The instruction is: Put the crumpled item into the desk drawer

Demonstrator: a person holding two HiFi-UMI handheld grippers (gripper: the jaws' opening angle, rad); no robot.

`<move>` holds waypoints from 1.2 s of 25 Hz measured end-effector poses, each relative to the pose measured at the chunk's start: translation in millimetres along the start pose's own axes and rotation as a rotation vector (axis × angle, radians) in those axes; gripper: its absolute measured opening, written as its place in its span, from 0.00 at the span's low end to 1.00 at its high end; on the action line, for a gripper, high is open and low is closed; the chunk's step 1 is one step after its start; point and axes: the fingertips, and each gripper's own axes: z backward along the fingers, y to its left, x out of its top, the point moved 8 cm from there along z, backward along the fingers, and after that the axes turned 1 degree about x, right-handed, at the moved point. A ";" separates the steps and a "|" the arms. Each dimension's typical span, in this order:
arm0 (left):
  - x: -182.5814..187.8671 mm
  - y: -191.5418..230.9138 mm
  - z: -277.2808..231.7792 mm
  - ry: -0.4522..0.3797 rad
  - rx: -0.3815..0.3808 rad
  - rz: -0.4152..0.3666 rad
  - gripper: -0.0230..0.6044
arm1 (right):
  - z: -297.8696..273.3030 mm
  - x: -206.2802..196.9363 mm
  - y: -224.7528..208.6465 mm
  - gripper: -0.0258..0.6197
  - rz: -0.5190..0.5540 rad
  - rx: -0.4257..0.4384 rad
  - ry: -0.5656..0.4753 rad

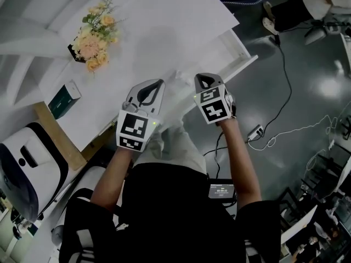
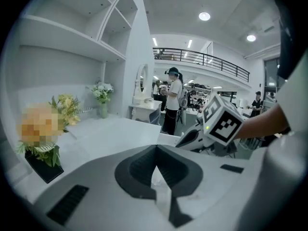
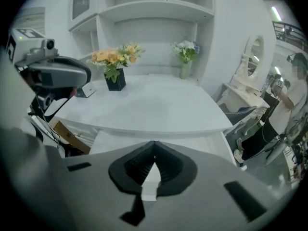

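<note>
The white desk (image 1: 164, 26) has its drawer (image 1: 241, 56) pulled out toward me. Both grippers hang over the drawer's pale inside (image 3: 115, 141). My left gripper (image 1: 159, 83) is shut, tips meeting (image 2: 155, 150); a pale wrinkled patch shows through the gap behind them, and I cannot tell what it is. My right gripper (image 1: 202, 78) is shut too, with nothing between its tips (image 3: 154, 156). A small white lump (image 1: 176, 75) between the two grippers may be the crumpled item, but it blends into the white. Each gripper appears in the other's view: the right gripper (image 2: 195, 137) and the left gripper (image 3: 57, 73).
A black pot of orange and yellow flowers (image 1: 93, 40) and a green box (image 1: 63, 98) stand on the desk's left part. Also here: white flowers in a vase (image 3: 185, 52), shelves above, a cardboard box (image 3: 67, 131) under the desk, floor cables (image 1: 285, 130), and a person (image 2: 173, 105) beyond.
</note>
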 end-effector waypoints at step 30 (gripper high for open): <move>76.0 -24.5 78.9 -0.220 -0.041 -0.111 0.05 | 188.8 60.4 43.5 0.04 -0.188 -0.208 -0.553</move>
